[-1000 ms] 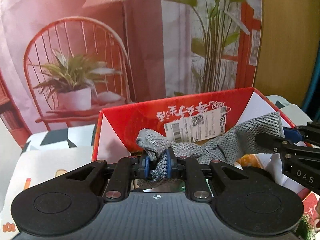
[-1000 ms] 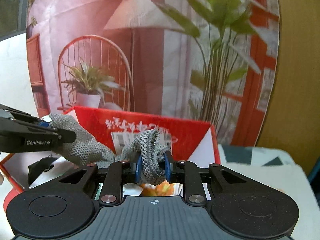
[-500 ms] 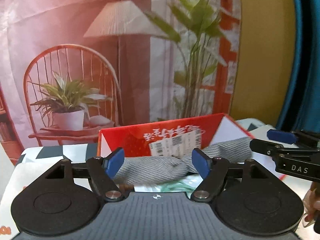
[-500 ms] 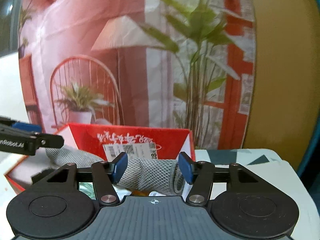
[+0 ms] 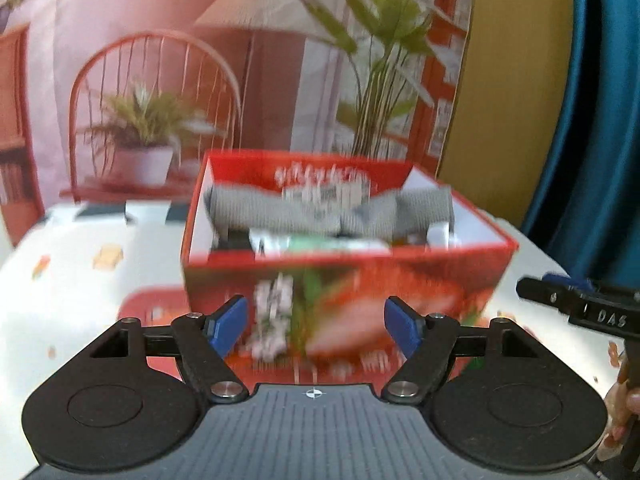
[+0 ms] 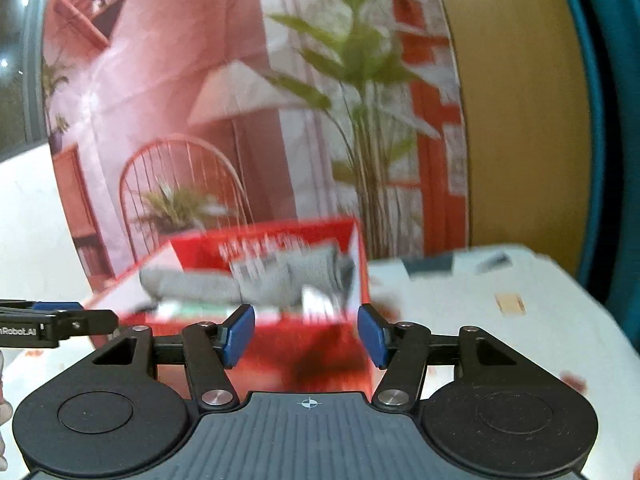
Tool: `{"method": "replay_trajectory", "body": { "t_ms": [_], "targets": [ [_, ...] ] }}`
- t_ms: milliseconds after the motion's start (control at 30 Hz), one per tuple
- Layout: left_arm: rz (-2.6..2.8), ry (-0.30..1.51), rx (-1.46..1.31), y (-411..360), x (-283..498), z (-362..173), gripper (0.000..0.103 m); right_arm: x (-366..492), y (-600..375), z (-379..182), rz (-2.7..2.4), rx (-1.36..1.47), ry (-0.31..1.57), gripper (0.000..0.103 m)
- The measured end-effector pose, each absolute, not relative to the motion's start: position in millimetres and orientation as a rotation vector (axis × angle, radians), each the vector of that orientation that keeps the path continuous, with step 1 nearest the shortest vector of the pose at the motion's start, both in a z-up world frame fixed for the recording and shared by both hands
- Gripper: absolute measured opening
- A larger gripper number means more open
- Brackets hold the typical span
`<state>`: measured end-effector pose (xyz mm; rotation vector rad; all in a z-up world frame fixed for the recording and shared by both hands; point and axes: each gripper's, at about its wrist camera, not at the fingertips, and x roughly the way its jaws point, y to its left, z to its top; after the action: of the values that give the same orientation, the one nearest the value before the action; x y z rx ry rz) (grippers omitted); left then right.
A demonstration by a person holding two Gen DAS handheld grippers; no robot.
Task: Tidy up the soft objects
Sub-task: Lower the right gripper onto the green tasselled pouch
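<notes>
A grey knitted cloth [image 5: 280, 208] lies stretched across the inside of the red cardboard box [image 5: 400, 272], on top of other items. My left gripper [image 5: 316, 312] is open and empty, held back in front of the box's near wall. In the right wrist view the same cloth [image 6: 208, 284] rests in the box [image 6: 320, 352]. My right gripper [image 6: 306, 320] is also open with nothing between its blue pads, short of the box's near corner. Each view catches the other gripper's fingers [image 5: 560, 300] [image 6: 72, 320] at its edge. Both views are motion-blurred.
The box stands on a white patterned tablecloth [image 5: 80, 280]. Green and white packets [image 5: 332, 245] lie in the box under the cloth. A printed backdrop [image 5: 160, 80] with a chair and plants rises behind. A blue curtain [image 5: 600, 120] hangs on the right.
Both grippers were shut on the ends of the grey cloth over the box. They opened, let it drop into the box, and drew back to the near side.
</notes>
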<state>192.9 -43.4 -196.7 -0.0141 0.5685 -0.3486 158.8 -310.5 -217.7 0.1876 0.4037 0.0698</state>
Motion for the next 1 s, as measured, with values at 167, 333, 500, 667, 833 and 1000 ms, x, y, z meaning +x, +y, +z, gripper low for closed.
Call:
{"method": "replay_trajectory", "body": {
  "t_ms": [167, 333, 500, 667, 833, 1000],
  "targets": [
    [-0.307, 0.609, -0.026, -27, 177, -219, 0.077, 141, -312, -258, 0.029, 0.224, 0.526, 0.054],
    [-0.281, 0.622, -0.067, -12, 172, -228, 0.077, 138, -307, -280, 0.018, 0.236, 0.597, 0.056],
    [-0.272, 0.646, -0.081, -11, 173, -237, 0.077, 147, -299, -287, 0.029, 0.2, 0.622, 0.059],
    [-0.267, 0.679, -0.121, -7, 174, -250, 0.077, 155, -293, -296, 0.059, 0.188, 0.652, 0.058],
    [-0.255, 0.684, -0.137, -4, 176, -254, 0.077, 160, -277, -297, 0.126, 0.142, 0.653, 0.056],
    [-0.233, 0.686, -0.147, -2, 177, -256, 0.077, 172, -249, -296, 0.23, 0.094, 0.663, 0.056]
  ]
}}
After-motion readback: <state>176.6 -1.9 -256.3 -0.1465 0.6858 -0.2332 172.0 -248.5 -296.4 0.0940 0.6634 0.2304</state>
